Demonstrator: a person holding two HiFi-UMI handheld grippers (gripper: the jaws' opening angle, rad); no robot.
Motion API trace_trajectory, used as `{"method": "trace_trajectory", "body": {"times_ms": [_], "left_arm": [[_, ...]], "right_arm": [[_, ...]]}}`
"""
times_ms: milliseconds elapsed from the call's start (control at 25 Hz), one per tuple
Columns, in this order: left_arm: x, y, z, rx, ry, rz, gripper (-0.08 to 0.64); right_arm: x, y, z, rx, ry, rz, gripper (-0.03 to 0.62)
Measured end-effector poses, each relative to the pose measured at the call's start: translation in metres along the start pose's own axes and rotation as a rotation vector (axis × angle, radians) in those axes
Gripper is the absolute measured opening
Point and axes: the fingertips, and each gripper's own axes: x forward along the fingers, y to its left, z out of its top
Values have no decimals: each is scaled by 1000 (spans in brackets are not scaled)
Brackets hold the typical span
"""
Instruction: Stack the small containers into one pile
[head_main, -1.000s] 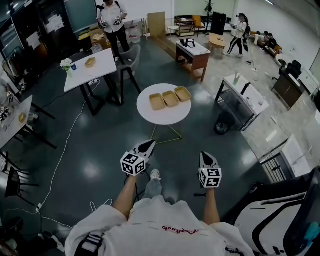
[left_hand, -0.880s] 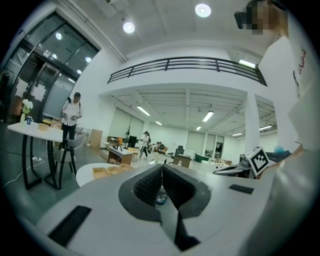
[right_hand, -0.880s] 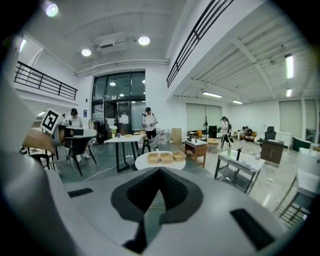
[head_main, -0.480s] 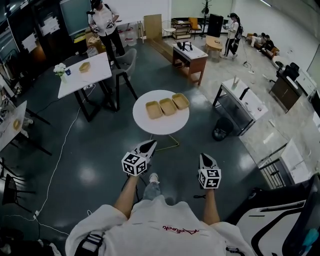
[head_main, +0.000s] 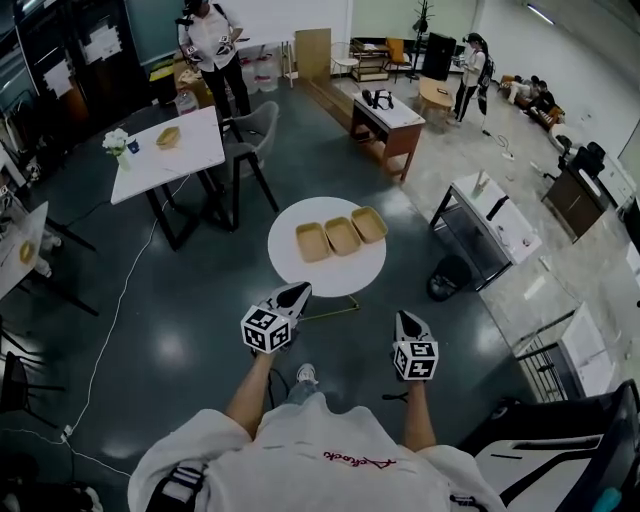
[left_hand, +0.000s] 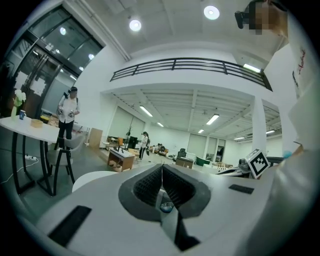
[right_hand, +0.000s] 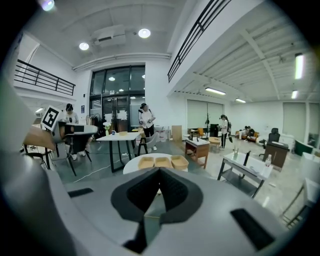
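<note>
Your left gripper (head_main: 297, 291), jaws pressed together on nothing, sits at the near edge of the round table (head_main: 290, 268) and is probably the closer claw to the leftmost container (head_main: 313, 242). The three small containers (head_main: 342, 235) lie unstacked, side by side in a row running left to right, its right end slightly farther, beyond both claws. Your right gripper (head_main: 404, 320), likewise closed and empty, hangs nearer you.

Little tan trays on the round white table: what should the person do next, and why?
The three tan shallow containers lie side by side on the round white table, none stacked. The left gripper and right gripper are shut, empty and short of them. So the next move is probably to bring both forward, up to the containers.
</note>
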Motion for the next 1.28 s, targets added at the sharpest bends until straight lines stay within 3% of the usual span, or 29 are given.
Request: {"method": "trace_trajectory", "body": {"times_ms": [840,1280], "left_arm": [[108,130,46,-3,12,-62,11],[140,162,41,-12,32,-104,11]], "right_arm": [[157,-14,73,-4,9,-35,20],[191,-17,65,17,34,-70,20]]}}
